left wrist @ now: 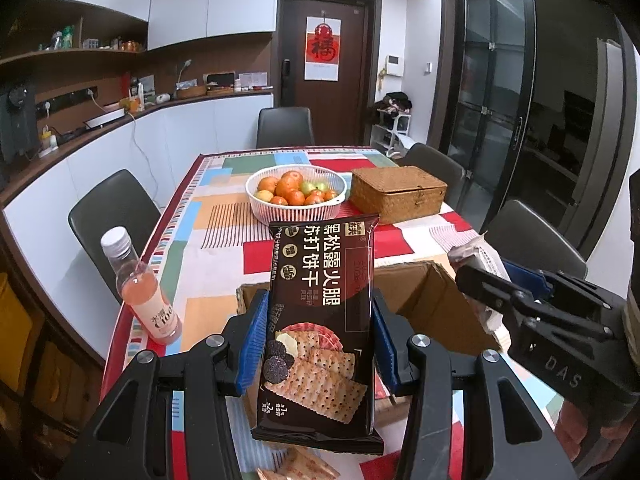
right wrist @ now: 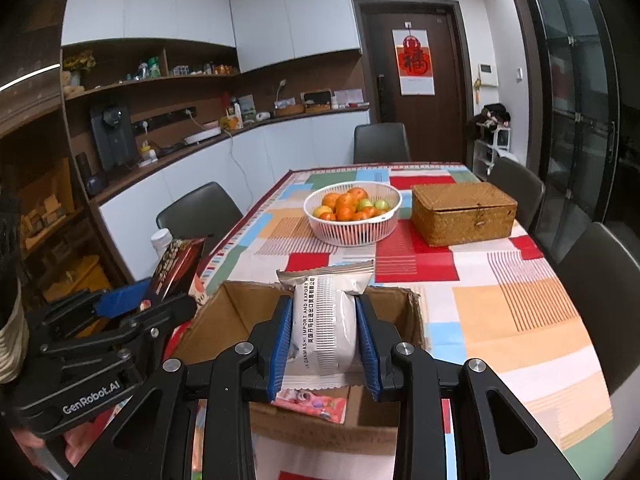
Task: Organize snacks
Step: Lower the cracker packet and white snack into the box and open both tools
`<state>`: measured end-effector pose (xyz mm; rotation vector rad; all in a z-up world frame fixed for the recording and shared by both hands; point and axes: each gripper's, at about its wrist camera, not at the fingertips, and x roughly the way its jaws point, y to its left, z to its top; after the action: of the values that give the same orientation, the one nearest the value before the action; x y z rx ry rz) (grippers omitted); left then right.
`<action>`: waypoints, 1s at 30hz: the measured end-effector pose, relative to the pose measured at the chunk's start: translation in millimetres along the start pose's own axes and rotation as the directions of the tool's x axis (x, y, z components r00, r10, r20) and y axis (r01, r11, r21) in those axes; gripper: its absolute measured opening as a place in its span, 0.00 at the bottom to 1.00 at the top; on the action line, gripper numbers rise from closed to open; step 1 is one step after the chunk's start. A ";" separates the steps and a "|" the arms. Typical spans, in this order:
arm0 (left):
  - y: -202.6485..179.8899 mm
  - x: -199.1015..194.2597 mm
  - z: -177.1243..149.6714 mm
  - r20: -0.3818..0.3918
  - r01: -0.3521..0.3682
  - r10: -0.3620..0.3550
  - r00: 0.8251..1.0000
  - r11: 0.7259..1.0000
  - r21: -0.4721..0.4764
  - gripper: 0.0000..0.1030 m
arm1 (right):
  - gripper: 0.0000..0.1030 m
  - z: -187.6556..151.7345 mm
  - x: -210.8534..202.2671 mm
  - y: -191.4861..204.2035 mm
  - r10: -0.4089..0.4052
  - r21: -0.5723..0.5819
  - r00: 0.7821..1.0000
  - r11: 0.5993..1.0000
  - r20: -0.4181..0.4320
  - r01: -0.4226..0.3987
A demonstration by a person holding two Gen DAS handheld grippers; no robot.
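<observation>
My left gripper (left wrist: 320, 336) is shut on a dark brown cracker pack (left wrist: 320, 320) and holds it upright above the table, left of an open cardboard box (left wrist: 424, 300). My right gripper (right wrist: 323, 340) is shut on a white snack pack (right wrist: 324, 320) and holds it over the same box (right wrist: 224, 320). A pink snack pack (right wrist: 312, 402) lies inside the box. The right gripper with its white pack shows at the right edge of the left wrist view (left wrist: 480, 280). The left gripper with the cracker pack shows at the left of the right wrist view (right wrist: 160, 296).
A pink drink bottle (left wrist: 140, 292) stands at the table's left edge. A white basket of fruit (left wrist: 296, 196) and a closed wicker box (left wrist: 398, 194) sit farther back on the patterned tablecloth (right wrist: 500, 300). More cracker packs (left wrist: 304, 466) lie below my left gripper. Chairs surround the table.
</observation>
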<state>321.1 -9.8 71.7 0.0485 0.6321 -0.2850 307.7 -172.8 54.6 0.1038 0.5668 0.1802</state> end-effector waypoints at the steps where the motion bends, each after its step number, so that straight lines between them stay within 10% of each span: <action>1: 0.6 3.3 1.0 -0.006 -0.003 0.003 1.000 1.000 0.000 0.46 | 0.31 0.7 3.8 -0.6 -0.003 -0.001 1.000 1.000 -0.006 0.003; 11: 2.3 33.8 3.0 -0.055 -0.041 0.042 0.998 0.999 0.018 0.55 | 0.32 0.2 26.1 -0.6 -0.019 -0.007 0.999 1.000 -0.048 0.019; 30: -12.9 -50.0 -35.2 0.042 -0.056 0.054 0.998 0.997 0.054 0.65 | 0.40 -23.1 -27.8 12.1 0.043 -0.035 0.999 0.998 -0.010 -0.044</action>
<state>258.7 -5.2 73.2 0.1128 0.5812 -0.2499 270.4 -165.4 51.6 0.0807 0.5708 0.2332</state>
